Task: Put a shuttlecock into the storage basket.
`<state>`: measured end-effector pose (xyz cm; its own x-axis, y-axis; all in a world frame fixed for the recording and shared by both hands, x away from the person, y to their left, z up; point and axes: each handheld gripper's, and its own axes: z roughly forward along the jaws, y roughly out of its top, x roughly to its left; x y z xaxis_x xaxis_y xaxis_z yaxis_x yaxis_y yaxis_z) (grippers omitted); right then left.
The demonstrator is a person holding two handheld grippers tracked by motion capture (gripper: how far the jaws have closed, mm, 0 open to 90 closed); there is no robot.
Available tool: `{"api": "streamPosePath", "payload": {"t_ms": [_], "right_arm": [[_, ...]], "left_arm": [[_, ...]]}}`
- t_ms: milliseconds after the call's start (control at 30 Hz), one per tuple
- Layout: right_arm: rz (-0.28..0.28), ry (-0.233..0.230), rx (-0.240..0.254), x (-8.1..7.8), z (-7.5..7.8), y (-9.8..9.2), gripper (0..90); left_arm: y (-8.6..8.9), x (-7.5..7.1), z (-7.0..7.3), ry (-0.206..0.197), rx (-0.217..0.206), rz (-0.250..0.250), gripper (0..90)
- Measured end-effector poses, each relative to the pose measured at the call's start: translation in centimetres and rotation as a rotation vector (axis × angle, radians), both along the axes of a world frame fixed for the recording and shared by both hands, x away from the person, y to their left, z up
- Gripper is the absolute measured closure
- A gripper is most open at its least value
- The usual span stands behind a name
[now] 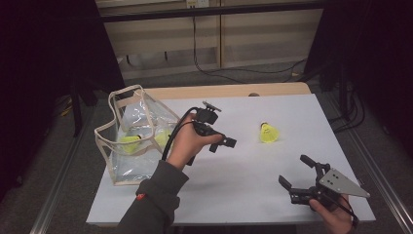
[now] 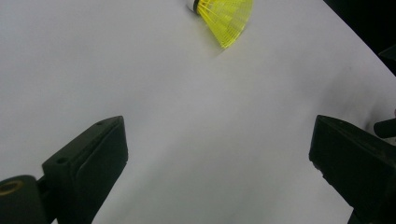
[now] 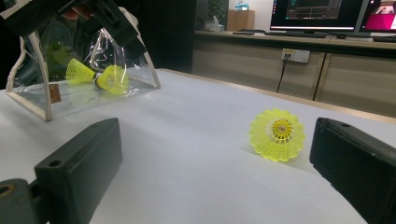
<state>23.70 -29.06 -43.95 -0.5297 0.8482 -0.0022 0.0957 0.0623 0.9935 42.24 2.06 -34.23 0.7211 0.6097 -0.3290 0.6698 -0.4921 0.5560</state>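
The shuttlecock (image 1: 269, 133) was a bright yellow one, its skirt a fine plastic lattice flaring out from a small white cork with a dark band round it. It lay on its side on the white table (image 1: 234, 185), alone toward the far right part of the surface. Through the right gripper view its open skirt (image 3: 277, 135) faced the camera, a round yellow mesh with the hub showing in the middle, and it sat just inside the right-hand jaw, out beyond the tips and touching neither one. The right gripper (image 1: 298, 171) was held low near the front right corner of the table, its jaws spread wide and empty, aimed up the table at the shuttlecock. The left gripper (image 1: 225, 143) hung over the middle of the table in the person's left hand (image 1: 187, 144), jaws likewise wide apart with nothing between them. In the left gripper view the shuttlecock (image 2: 225, 16) lay at the top edge, well ahead of the jaws, with bare table between. Off to the left stood a clear plastic pouch (image 1: 134, 134) with pale trim, its mouth open, and two more yellow shuttlecocks (image 1: 130, 144) rested inside it side by side, well apart from the loose one.
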Motion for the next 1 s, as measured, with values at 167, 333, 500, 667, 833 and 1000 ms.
{"api": "streamPosePath", "payload": {"t_ms": [167,333,500,667,833,1000], "right_arm": [[-0.006,0.0,0.003,0.0,0.0,-0.1,2.2],[-0.008,0.004,0.002,-0.1,0.0,-0.2,2.2],[-0.009,-0.001,0.002,-0.1,0.1,-0.2,2.2],[-0.007,0.003,0.0,-0.1,0.0,-0.2,2.2],[-0.011,0.001,0.002,-0.1,0.0,-0.3,2.2],[-0.01,0.004,0.001,-0.1,0.0,-0.2,2.2]], "left_arm": [[-0.3,0.1,-0.6,0.002,0.006,-0.001,4.6],[-0.8,0.4,-1.4,0.003,0.01,0.007,4.6],[-1.3,0.6,-2.1,0.008,-0.006,0.025,4.5],[-1.7,0.8,-2.7,0.006,0.003,0.025,4.4],[-2.3,0.8,-3.2,0.003,-0.005,0.026,3.9],[-2.8,1.0,-3.7,-0.003,-0.003,0.025,3.9]]}}
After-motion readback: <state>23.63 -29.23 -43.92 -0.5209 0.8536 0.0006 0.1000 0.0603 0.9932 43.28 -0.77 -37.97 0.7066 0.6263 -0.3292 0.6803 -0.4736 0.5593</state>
